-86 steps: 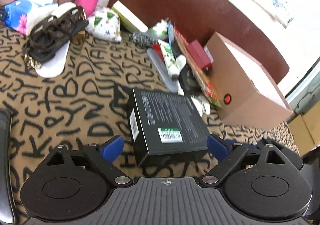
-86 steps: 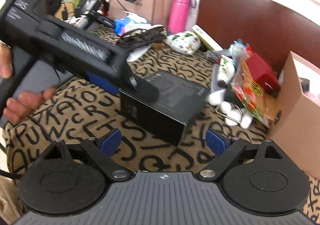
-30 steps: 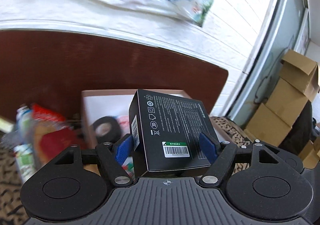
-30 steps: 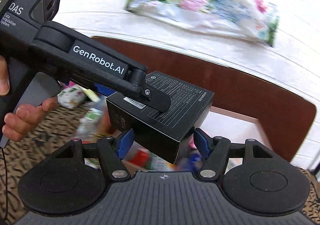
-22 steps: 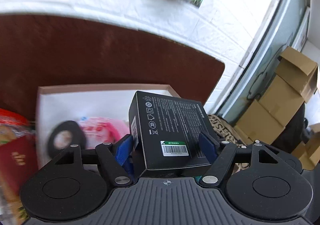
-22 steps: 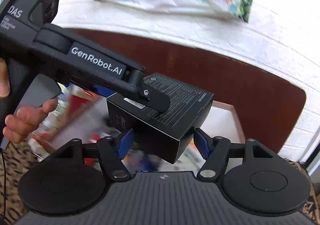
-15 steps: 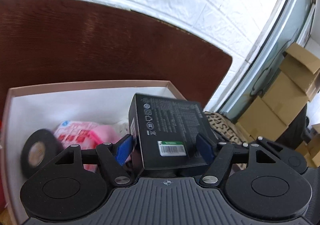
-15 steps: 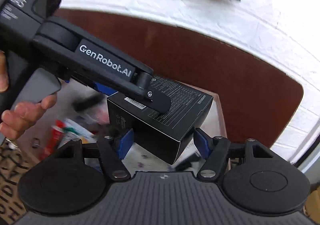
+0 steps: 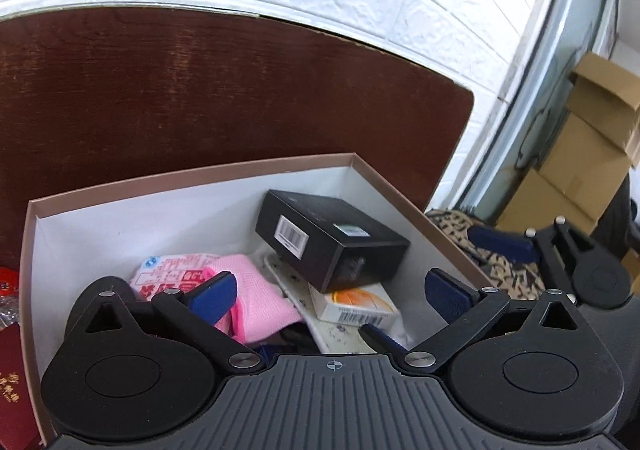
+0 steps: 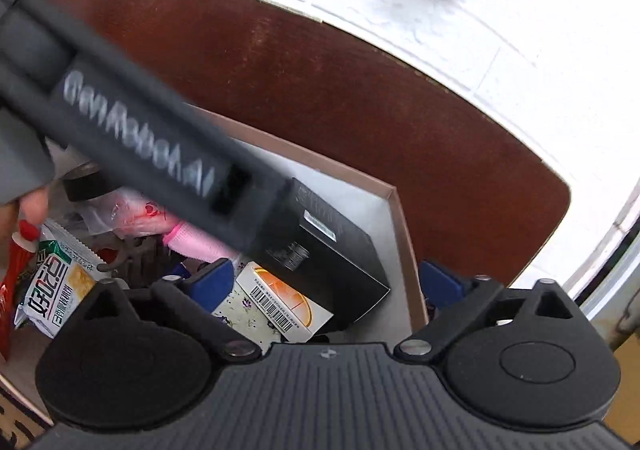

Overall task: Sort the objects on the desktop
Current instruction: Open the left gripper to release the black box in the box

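The black box [image 9: 332, 240] lies tilted inside the white-lined storage box [image 9: 192, 169], resting on a small orange-and-white carton [image 9: 356, 306]. My left gripper [image 9: 328, 294] hangs just above the storage box with its jaws opening wide, and the black box sits beyond its pads, untouched. In the right wrist view the black box [image 10: 336, 262] leans in the storage box's right corner [image 10: 404, 234]. My right gripper [image 10: 326, 284] is opening too, with nothing pressed between its pads. The left gripper's body [image 10: 140, 137], held by a hand [image 10: 32, 205], crosses that view, blurred.
A pink cloth [image 9: 256, 298], a pink-red packet [image 9: 172, 274], a green snack packet [image 10: 56, 286] and a black tape roll [image 10: 82, 183] fill the storage box. A brown wooden panel [image 9: 200, 89] rises behind it. Cardboard cartons [image 9: 580, 153] stand at the right.
Both grippers held the black box over the storage box. Their jaws have since spread wide and the box has dropped inside, landing tilted on the items there.
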{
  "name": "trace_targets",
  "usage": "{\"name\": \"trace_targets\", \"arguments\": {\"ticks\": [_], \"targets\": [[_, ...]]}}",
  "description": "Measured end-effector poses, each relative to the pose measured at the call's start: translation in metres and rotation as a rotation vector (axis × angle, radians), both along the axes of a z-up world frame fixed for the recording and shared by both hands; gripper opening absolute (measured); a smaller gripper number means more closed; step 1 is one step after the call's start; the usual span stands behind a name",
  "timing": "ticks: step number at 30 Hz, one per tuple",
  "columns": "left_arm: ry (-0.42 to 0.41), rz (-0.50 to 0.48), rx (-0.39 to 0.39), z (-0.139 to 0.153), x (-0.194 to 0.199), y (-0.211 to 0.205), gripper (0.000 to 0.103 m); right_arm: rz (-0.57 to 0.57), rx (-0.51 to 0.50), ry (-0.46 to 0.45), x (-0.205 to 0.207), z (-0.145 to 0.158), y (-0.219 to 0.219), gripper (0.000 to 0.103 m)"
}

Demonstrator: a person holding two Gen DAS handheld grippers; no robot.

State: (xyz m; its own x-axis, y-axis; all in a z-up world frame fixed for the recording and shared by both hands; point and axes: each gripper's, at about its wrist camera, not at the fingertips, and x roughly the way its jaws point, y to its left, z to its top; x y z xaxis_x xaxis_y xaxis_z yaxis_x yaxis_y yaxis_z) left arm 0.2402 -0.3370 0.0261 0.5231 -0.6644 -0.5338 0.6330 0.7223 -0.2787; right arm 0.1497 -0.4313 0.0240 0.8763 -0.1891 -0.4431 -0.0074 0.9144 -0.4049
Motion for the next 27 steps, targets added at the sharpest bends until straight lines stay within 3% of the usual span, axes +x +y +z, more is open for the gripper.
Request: {"name": "trace_targets", "arguments": {"ticks": [14,17,27], "targets": [[-0.061,-0.010,0.046,0.015,-0.052,0.015,0.103,0.026,0.064,-0.014,-0.050,0.017,0.019,0.103],[-0.082,0.016,0.052,0.022,-0.068,0.024,0.103,0.030,0.086,-0.029,-0.042,0.025,0.014,0.103],[-0.104,0.106,0.036,0.032,-0.131,0.069,0.103,0.075,0.259,-0.087,-0.092,0.036,0.046,0.103]]}}
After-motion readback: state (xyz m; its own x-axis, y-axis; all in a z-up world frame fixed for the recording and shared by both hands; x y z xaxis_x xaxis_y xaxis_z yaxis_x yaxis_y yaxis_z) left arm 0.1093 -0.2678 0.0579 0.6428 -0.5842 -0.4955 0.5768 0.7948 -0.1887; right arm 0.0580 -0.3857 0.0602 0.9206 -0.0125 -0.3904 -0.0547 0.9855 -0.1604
